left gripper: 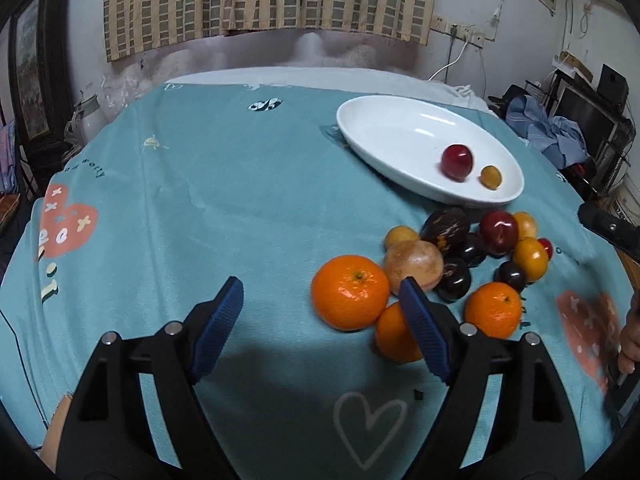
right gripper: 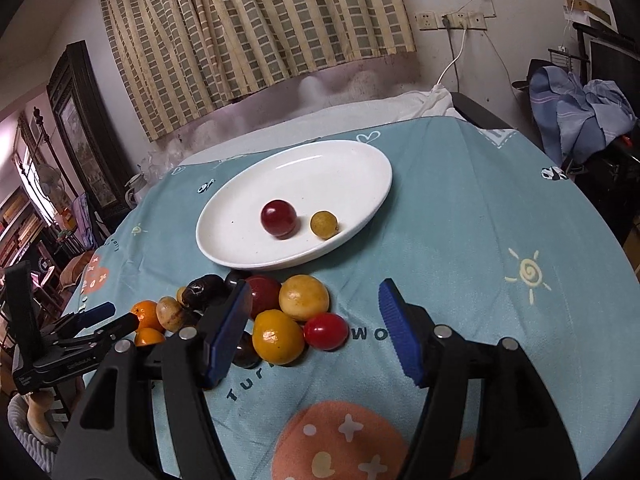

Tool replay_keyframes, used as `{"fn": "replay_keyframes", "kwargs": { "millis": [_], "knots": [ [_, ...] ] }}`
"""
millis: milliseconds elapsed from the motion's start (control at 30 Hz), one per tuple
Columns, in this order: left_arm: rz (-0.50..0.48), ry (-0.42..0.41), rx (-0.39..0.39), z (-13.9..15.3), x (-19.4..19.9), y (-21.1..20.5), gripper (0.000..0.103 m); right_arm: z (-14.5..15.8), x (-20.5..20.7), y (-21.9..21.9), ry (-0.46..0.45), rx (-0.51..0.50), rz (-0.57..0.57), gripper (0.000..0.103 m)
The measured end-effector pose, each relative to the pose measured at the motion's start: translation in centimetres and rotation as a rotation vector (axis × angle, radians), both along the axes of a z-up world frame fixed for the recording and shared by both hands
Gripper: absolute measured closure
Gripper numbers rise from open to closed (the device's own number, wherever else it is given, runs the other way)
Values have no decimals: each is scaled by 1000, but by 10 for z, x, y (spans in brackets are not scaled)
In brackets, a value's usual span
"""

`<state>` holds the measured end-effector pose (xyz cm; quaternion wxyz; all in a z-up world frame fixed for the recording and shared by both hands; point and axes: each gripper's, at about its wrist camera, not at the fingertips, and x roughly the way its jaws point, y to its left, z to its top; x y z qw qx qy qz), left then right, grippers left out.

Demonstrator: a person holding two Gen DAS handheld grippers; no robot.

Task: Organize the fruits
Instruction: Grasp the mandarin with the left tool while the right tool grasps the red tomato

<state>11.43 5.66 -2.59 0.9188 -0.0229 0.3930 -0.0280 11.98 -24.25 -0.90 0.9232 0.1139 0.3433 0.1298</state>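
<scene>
- Holding my left gripper wide open over the cloth, I grip nothing.
- My right gripper also gapes, empty.
- I see the plate carrying a red fruit and a small yellow one.
- A fruit pile sits on the cloth just beside the plate's near rim.
- In the left view, an orange lies at the pile's edge farthest from the plate.

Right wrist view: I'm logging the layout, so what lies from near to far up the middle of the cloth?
Small red fruit → round yellow fruit → white plate holding dark red fruit → checked curtain.
</scene>
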Motion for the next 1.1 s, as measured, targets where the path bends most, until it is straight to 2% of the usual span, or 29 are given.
{"fn": "replay_keyframes", "kwargs": {
  "millis": [167,267,333,400,567,667,1000,1100],
  "knots": [
    [41,-1,10,-3,6,13,12,-1,0,1,-1,-2,-2,37],
    [140,-56,60,5,2,25,13,0,-1,-1,-6,10,-14,37],
    [163,-60,49,6,0,32,14,-1,-1,-4,-4,22,-21,37],
    [121,-63,8,9,-1,30,14,-1,-1,-5,1,29,-20,37],
    [34,-58,147,1,0,-4,14,-2,-2,-2,3,16,-15,37],
    [19,-31,153,-6,5,-7,17,-1,-2,-2,-1,10,-10,37],
    [-53,-11,61,-11,15,-7,30,-4,0,1,23,-25,-3,37],
    [-83,3,16,-14,18,-8,44,-9,2,4,49,-42,11,37]
  ]
}}
